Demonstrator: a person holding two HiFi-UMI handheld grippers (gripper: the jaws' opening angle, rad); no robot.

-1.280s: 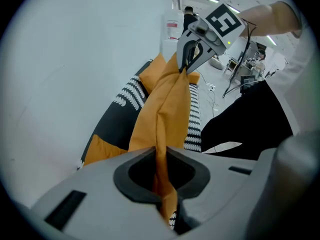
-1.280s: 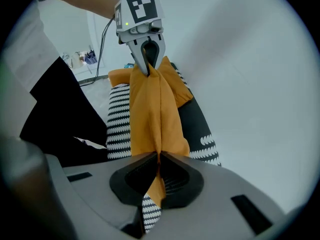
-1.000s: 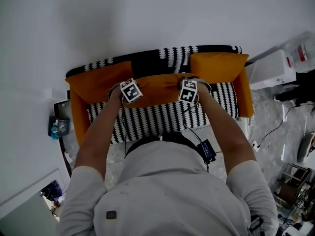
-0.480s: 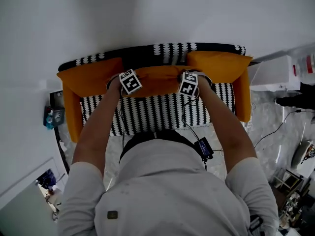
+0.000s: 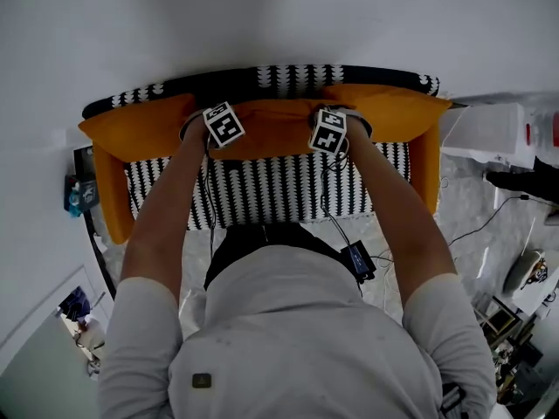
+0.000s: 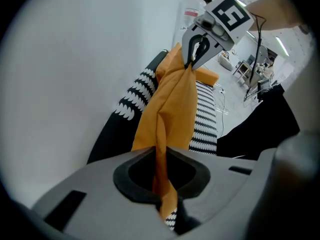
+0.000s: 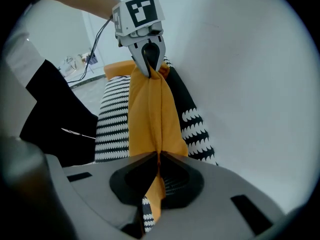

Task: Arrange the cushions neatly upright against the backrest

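We stand over the sofa (image 5: 426, 177), which is set against a white wall (image 5: 262, 16). Its backrest (image 5: 288, 77), black with white marks, runs along the far side, and the striped seat (image 5: 262, 190) lies below us.

Three orange cushions line the back. The left cushion (image 5: 131, 129) and right cushion (image 5: 397, 112) sit at either end by the backrest. We cannot tell whether they stand fully upright. The middle cushion (image 5: 271, 133) is between them, just in front of the backrest. We hold it by its top edge, one gripper near each upper corner. No view shows whether its bottom edge rests on the seat.

The left gripper (image 6: 159, 151) has its jaws clamped on a fold of the orange cover, which runs pinched through them. The right gripper (image 7: 159, 153) has its jaws pressed together on the cover too, with the cloth squeezed thin between the pads.

We judge this to be the placing step for the middle cushion, with the two end ones seemingly already set. The next move calls for settling its bottom edge on the seat and tipping the top back against the backrest. Both hands should keep level so it lands square between its neighbours. The jaws should part only once it leans on its own. The cover looks soft and slack, so it may slump forward if we let go too soon.
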